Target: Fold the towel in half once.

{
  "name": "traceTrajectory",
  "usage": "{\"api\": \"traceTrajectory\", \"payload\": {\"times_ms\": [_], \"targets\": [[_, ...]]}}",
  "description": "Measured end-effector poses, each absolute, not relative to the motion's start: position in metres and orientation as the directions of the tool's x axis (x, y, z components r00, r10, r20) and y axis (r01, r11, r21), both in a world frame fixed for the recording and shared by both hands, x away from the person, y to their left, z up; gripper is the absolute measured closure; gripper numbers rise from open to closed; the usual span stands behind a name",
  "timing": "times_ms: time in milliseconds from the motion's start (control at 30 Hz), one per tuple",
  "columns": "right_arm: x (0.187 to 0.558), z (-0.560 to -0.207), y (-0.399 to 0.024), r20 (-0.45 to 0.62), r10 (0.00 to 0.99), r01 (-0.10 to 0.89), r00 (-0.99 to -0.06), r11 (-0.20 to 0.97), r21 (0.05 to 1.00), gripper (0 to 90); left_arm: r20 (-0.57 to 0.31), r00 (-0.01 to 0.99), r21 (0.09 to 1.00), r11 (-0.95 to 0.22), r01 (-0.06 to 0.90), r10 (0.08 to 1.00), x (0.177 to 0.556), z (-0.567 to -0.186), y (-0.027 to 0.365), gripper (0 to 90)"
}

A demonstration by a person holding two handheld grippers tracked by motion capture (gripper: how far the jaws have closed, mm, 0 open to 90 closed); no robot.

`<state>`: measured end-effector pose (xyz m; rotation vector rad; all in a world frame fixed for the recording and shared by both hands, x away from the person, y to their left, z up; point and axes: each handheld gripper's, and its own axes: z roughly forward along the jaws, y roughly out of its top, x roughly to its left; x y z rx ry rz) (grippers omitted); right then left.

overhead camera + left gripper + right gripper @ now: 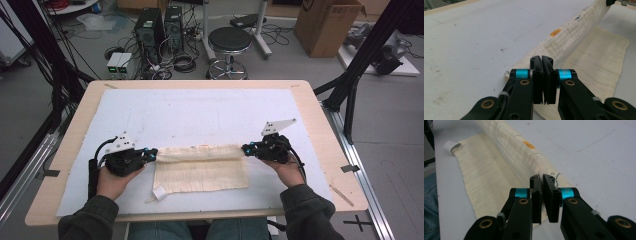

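Cloth (200,172) lies near the front middle of the tabletop (65,150), cream and ribbed, spread on the white sheet (200,110) that covers most of the wood. I see its far edge lifted into a long fold that runs straight between my 2 tools, while the lower layer stays flat toward the person's side. My left tool (154,154) sits at the left end of that fold; in the left gripper view the left tool (541,58) has its black jaws drawn together with only a thin layer of the cloth (574,37) pinched at their tips, so I call it clamped on the cloth. My right tool (245,148) sits at the right end; in the right gripper view the right tool (542,178) shows the same narrow stance, its jaws nipping the corner of the cloth (506,150) where the fold meets them. A small orange mark (555,32) sits on the folded band, and I see it again from the other side as an orange mark (528,145). A white loop tag (451,147) sticks out at the far corner of the flat layer, resting on the sheet. Both hands (114,182) hold the tools low, just above the sheet, well apart from each other with the fold taut between them.
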<state>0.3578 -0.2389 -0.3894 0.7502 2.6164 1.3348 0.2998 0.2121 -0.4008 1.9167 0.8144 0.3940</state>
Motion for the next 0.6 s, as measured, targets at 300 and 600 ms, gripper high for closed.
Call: {"api": "traceTrajectory", "payload": {"times_ms": [300,600], "targets": [[0.351,-0.392,-0.238,0.122,0.467,0.374,-0.876,0.495,0.784,85.3,-0.083,0.726,0.877,-0.297,0.379,0.682,0.291,-0.410,0.213,87.2],[0.344,-0.395,-0.237,0.123,0.463,0.371,-0.878,0.495,0.785,85.3,-0.079,0.739,0.871,-0.315,0.378,0.669,0.282,-0.415,0.214,87.2]]}}
